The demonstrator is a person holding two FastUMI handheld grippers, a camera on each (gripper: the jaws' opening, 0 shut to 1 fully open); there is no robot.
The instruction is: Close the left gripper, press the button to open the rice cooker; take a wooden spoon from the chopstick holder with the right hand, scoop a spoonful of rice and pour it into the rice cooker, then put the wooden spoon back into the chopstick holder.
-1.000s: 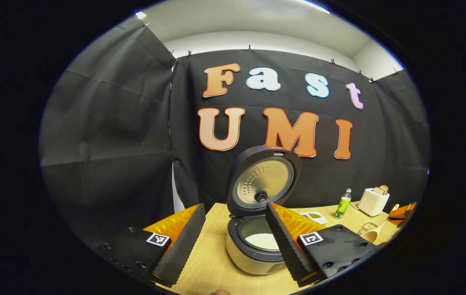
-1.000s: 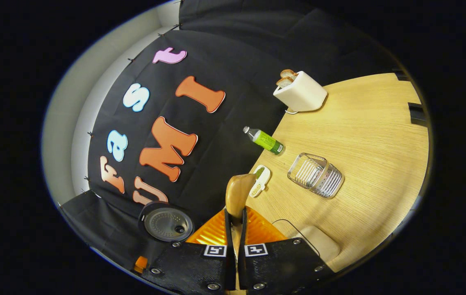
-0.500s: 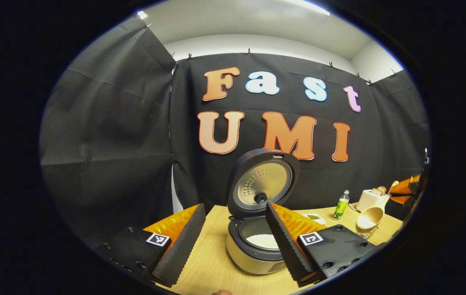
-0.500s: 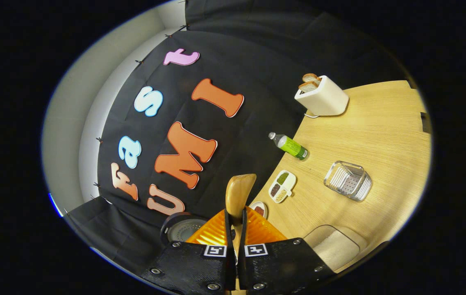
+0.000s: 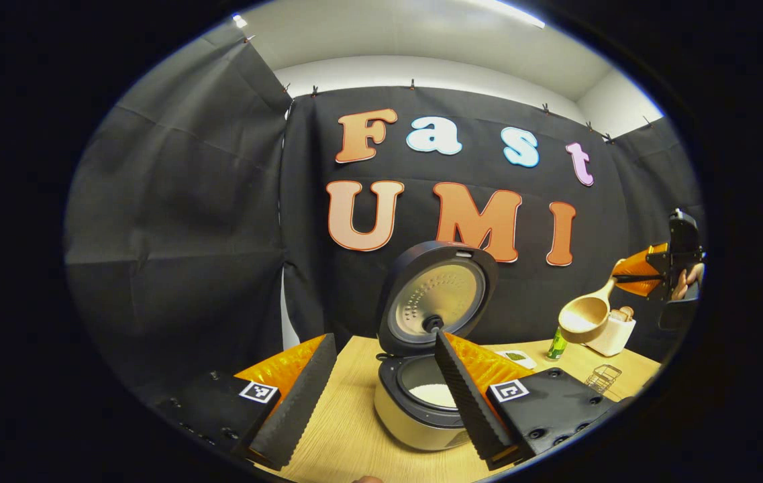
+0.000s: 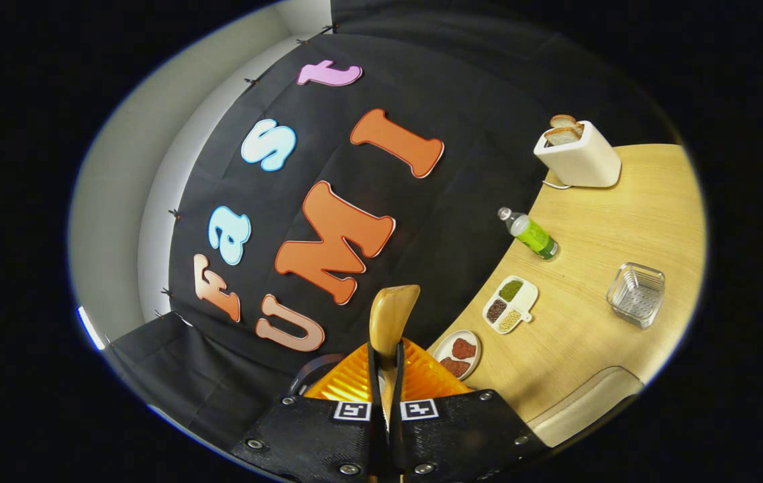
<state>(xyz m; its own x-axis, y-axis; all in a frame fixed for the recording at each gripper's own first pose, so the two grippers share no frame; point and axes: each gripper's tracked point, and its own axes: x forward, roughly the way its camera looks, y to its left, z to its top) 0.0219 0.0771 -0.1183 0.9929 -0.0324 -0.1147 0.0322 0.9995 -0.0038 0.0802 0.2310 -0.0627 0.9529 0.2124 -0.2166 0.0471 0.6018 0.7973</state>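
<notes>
In the left gripper view, the left gripper [image 5: 381, 392] has its fingers spread apart, holding nothing, above the bench [image 5: 347, 429]. Between them stands the rice cooker [image 5: 425, 376], lid up, with white rice in its pot. Far right, the right gripper [image 5: 649, 276] holds the wooden spoon [image 5: 586, 314] in the air.

In the right gripper view, its fingers are clamped on the spoon's handle, high above the chopstick holder [image 6: 636, 294], toaster [image 6: 579, 157] and green bottle [image 6: 532, 233].

Even bright overhead light, ceiling strip glare at top. Soft shadows on table [image 6: 596, 322]. Strong fisheye bending at edges. Focus sharp throughout.
</notes>
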